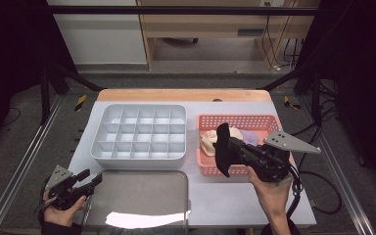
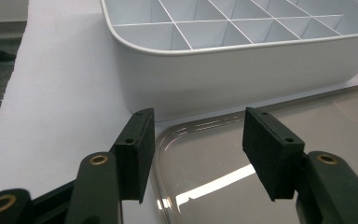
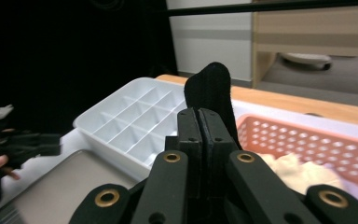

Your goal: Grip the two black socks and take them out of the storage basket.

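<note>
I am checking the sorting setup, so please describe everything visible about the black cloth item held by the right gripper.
The black cloth item is a soft, dark fabric piece, maybe a sock, with a rounded end. The right gripper is shut on it, so it hangs lifted over the near left part of the pink basket, touching no other thing. In the right gripper view its rounded end stands above the jaws.

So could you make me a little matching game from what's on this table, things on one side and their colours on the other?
Things:
1. divided box
2. basket
3. cloth piece in the right gripper
4. tray

Colours:
A. black
B. shiny grey metal
C. white
D. salmon pink

Pairs: 1-C, 2-D, 3-A, 4-B
</note>
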Motion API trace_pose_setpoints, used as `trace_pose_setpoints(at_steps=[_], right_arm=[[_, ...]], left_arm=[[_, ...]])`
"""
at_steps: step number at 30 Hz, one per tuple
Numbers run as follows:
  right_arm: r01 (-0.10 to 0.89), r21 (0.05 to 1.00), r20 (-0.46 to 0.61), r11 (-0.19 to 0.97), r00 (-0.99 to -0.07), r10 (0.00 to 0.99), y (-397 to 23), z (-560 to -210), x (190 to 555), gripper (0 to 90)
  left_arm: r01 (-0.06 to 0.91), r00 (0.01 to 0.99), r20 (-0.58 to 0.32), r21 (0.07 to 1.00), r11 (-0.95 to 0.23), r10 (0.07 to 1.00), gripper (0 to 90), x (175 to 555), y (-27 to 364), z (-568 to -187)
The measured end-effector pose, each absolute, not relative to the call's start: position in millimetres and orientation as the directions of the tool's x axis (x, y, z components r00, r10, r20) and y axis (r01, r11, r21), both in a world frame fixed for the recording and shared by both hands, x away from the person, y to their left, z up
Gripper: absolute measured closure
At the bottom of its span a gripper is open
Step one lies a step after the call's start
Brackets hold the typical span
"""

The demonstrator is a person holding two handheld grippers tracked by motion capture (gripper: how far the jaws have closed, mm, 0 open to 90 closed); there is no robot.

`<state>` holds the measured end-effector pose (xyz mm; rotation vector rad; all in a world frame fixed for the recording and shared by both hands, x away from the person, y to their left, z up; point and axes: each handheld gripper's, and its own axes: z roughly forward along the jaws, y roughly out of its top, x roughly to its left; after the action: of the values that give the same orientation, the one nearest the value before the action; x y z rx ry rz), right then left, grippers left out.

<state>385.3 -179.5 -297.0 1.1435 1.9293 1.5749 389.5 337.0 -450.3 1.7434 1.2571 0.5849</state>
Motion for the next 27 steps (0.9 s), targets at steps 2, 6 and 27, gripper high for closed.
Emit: trace_pose_setpoints(at_steps=[2, 6, 27], right_arm=[[0.348, 0.937, 0.188, 0.041, -0.599, 0.779, -177, -301, 382, 88.3], [0.369, 0.927, 0.195, 0.064, -0.622, 0.758, -171, -316, 376, 88.3], [0.567, 0.812, 0.299, 0.14, -0.61, 0.734, -161, -412, 374, 88.1]], left_arm=[[0.508, 0.369, -0.123, 0.857, -0.089, 0.921, 43.3, 389, 338, -450], [0.518, 0.362, -0.137, 0.852, -0.077, 0.922, 43.5, 389, 339, -449], [0.53, 0.349, -0.149, 0.846, -0.064, 0.925, 42.6, 388, 341, -449]])
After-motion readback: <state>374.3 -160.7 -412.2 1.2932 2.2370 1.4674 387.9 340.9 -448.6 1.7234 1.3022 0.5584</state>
